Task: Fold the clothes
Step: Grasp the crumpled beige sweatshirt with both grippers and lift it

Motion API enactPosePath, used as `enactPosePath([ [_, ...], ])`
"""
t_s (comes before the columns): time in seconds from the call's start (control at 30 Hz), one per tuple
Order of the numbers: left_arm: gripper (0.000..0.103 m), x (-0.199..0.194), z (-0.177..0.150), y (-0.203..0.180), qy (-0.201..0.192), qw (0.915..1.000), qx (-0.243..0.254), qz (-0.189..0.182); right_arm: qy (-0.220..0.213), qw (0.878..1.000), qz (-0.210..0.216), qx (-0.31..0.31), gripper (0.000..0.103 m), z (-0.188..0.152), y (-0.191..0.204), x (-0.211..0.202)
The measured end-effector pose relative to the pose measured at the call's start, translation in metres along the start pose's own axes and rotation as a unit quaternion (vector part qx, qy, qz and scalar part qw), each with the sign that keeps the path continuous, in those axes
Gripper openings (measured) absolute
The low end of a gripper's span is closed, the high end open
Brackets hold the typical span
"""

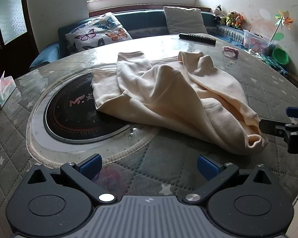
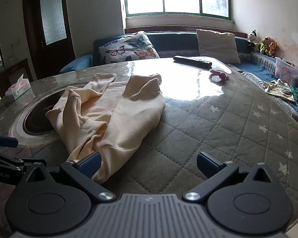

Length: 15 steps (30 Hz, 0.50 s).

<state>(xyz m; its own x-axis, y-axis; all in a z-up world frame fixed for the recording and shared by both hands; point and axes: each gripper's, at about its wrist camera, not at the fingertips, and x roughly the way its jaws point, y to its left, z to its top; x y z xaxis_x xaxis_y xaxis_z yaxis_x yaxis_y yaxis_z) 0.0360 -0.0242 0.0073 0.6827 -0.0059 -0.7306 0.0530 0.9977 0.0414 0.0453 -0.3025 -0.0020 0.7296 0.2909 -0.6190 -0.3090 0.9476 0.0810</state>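
Nearby: remote (image 1: 197, 38), scrunchie (image 1: 230, 50) | garment (image 1: 168, 97) crumpled | left gripper (image 1: 149, 166) spread

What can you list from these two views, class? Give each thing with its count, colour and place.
cream garment: one, crumpled, table centre, partly over the cooktop
cooktop: one, black, set in the table
table: one, grey quilted cover with stars
remote control: one, black, far edge
pink scrunchie: one, near the remote
tissue box: one, left edge
butterfly pillow: one, on the blue sofa
grey pillow: one, sofa
plush toys: several, right ledge
left tongs: open, empty
right tongs: open, at the garment's near end
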Motion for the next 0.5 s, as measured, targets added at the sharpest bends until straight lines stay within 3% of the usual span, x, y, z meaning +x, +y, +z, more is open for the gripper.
enactPosePath([
  [0.5, 0.103, 0.007, 0.013, 0.005, -0.001, 1.0, -0.001, 0.0, 0.0, 1.0, 0.003, -0.016, 0.103, 0.013, 0.004, 0.008],
])
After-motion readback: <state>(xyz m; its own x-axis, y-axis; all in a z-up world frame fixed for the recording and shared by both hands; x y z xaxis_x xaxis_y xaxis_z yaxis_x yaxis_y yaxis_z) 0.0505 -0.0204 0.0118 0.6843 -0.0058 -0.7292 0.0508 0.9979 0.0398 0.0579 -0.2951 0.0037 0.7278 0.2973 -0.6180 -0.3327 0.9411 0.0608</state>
